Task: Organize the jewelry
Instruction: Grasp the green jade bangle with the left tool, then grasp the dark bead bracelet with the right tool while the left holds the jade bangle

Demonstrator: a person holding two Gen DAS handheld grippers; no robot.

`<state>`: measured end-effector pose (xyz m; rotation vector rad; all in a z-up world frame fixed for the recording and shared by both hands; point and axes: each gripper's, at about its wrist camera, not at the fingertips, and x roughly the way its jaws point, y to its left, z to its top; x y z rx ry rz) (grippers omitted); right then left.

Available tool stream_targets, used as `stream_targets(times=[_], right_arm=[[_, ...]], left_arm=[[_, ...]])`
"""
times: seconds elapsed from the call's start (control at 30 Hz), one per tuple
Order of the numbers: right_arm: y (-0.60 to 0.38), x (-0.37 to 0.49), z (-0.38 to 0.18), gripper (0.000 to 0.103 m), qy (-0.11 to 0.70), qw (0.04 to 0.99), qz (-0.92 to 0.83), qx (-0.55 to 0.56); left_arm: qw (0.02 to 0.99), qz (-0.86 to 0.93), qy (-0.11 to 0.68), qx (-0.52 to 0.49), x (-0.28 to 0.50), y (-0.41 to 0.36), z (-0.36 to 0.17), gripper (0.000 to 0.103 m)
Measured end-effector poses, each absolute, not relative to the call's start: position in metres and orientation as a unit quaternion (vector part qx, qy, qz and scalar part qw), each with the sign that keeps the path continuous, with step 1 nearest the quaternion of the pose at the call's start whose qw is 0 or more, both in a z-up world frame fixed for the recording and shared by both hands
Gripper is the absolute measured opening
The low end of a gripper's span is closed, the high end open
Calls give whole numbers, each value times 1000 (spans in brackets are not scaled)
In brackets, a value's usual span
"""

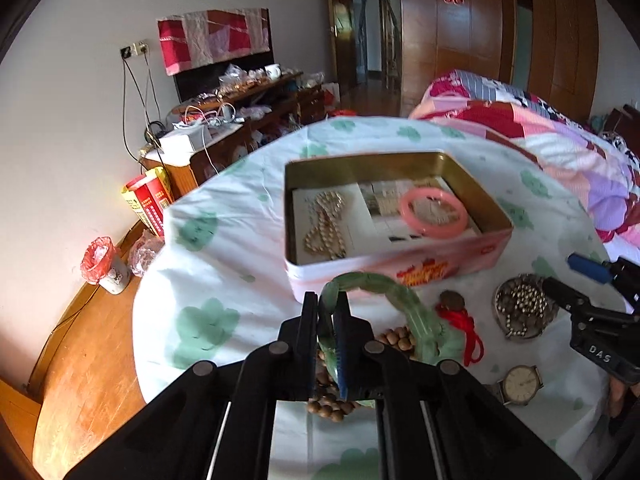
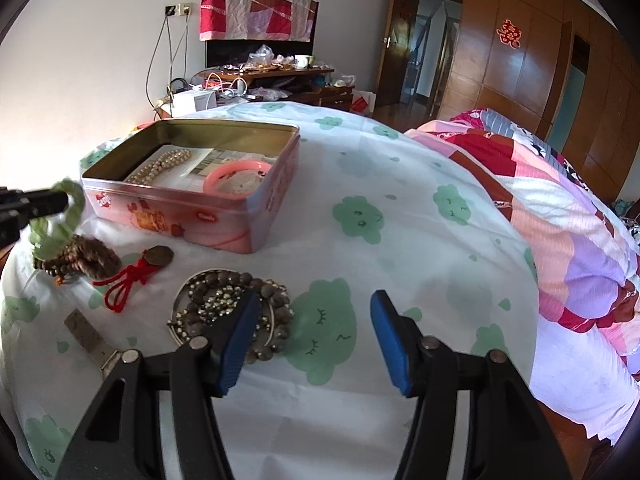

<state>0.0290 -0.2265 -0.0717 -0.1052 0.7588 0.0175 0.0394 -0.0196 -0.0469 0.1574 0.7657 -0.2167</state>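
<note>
left gripper (image 1: 326, 312) clenched on the green bangle (image 1: 384, 284), pinching its rim near the left end; the bangle arches toward 2 o'clock from the jaws and looks raised off the cloth, just short of the tin's near wall. right gripper (image 2: 314, 336) released, nothing between its blue pads, hovering over bare cloth with its left pad in front of the dark bead pile.

pink tin (image 1: 492, 216), lid off, at 12 o'clock from the left gripper. inside: one pearl strand (image 1: 326, 224) at the left, one pink bangle (image 1: 434, 214) at the right, both lying on printed cards.

loose on the white cloth with green clouds (image 2: 400, 248), counted:
- one wooden bead string (image 1: 394, 340), under and behind the green bangle, partly hidden by the left jaws
- one coin charm on red cord (image 2: 154, 258), right of the wooden beads
- one dark bead pile (image 2: 224, 300) with a silvery ball chain tangled on top, inside a thin metal ring; how many strands, cannot tell
- one wristwatch (image 1: 520, 384), at 4 o'clock from the left gripper

nothing lies between the green bangle and the tin's wall. a patchwork quilt (image 2: 560, 220) is bunched along the cloth's right edge, well apart from the jewelry.
</note>
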Motion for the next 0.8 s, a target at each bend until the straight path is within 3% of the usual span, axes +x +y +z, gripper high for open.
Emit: stream_targets(times=[0.07, 0.3, 0.37, 0.8], right_arm=[[-226, 30, -73, 47, 375, 926, 11, -51], [-220, 34, -83, 30, 393, 917, 27, -59], [-220, 34, -83, 11, 397, 915, 40, -52], [-214, 23, -57, 11, 347, 935, 35, -68]], left_arm=[[919, -107, 373, 77, 40, -19, -47, 7], [915, -113, 378, 79, 38, -21, -54, 7], [918, -107, 371, 85, 37, -21, -51, 7], [929, -90, 348, 87, 32, -15, -36, 7]])
